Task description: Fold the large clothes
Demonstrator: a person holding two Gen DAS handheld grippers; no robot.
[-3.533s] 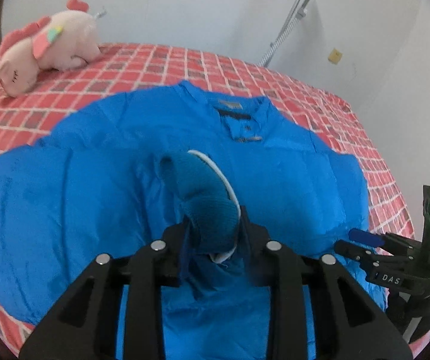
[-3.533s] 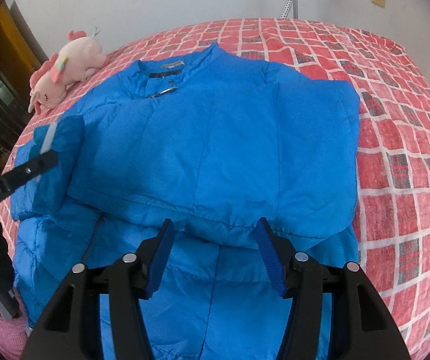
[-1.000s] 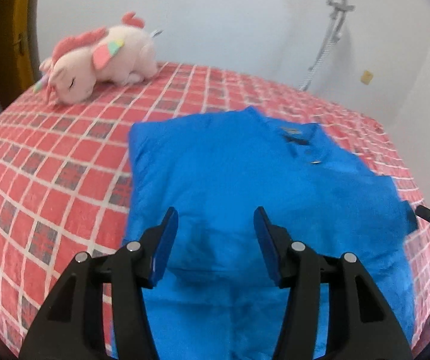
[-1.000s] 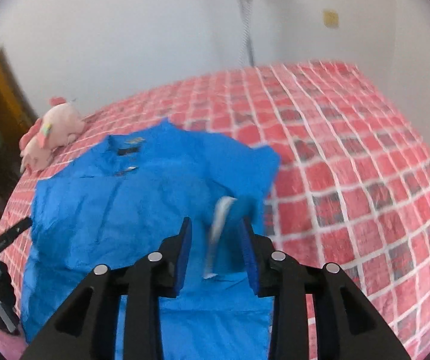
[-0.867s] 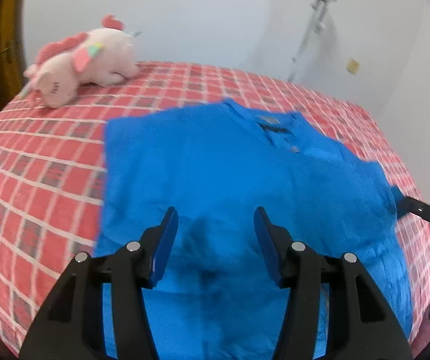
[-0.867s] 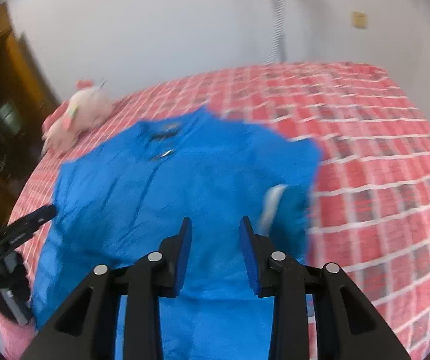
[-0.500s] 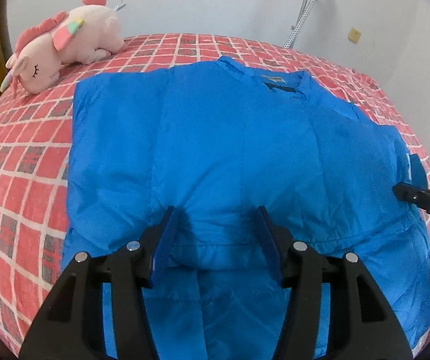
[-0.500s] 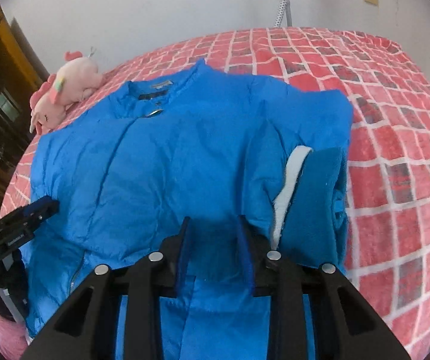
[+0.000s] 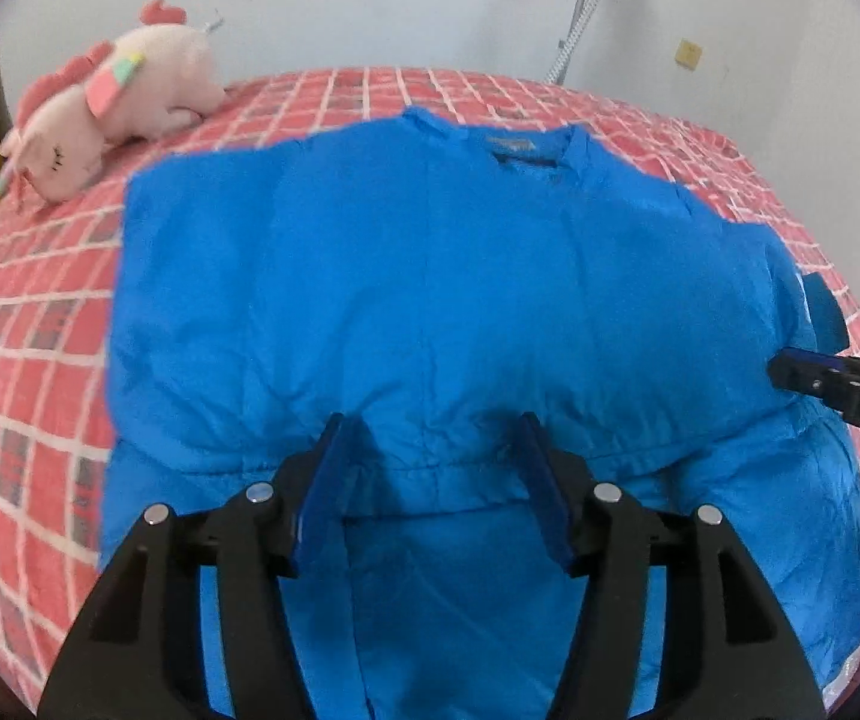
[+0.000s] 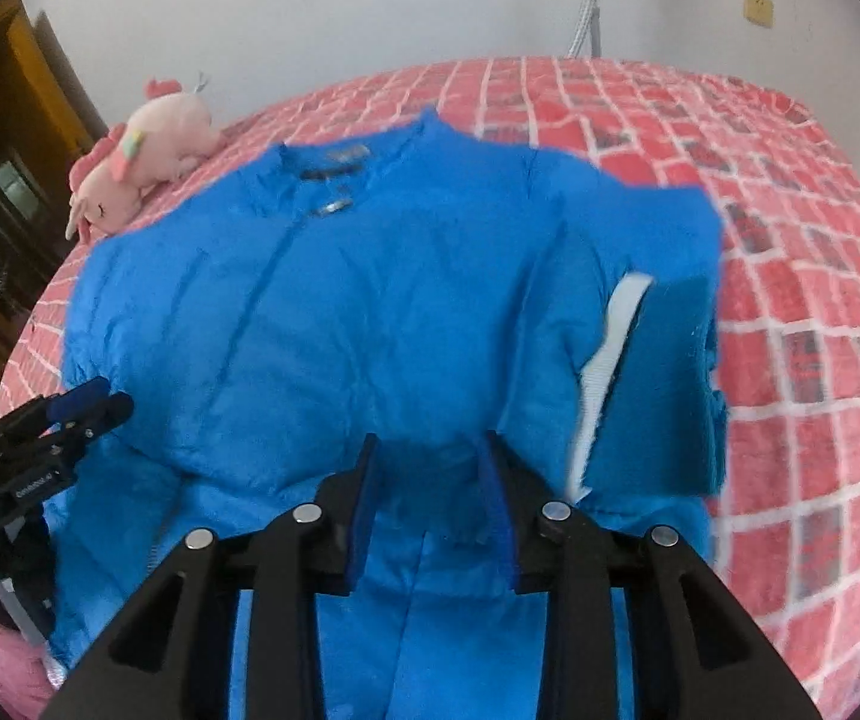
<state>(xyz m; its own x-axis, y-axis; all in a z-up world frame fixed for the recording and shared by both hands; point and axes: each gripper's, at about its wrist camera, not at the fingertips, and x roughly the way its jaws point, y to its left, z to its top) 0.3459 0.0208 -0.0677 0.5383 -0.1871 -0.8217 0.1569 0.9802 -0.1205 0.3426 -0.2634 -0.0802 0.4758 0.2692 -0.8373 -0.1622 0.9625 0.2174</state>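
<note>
Left wrist: left tongs (image 9: 433, 468) wide open over blue jacket (image 9: 430, 300) hem | right tongs (image 10: 430, 483) part open, empty | bed (image 10: 790, 240)

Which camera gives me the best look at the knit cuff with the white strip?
The right wrist view: the cuff fills the right side there, with its white strip facing the camera. The left wrist view shows only a dark sliver at the jacket's far right edge.

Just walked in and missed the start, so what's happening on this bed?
Someone with two handheld grippers is folding a blue puffer jacket on a red checked bedspread. Both sleeves lie folded across it. The left gripper and right gripper are open, empty, at the folded sleeves' near edge. A pink plush unicorn lies beyond.
</note>
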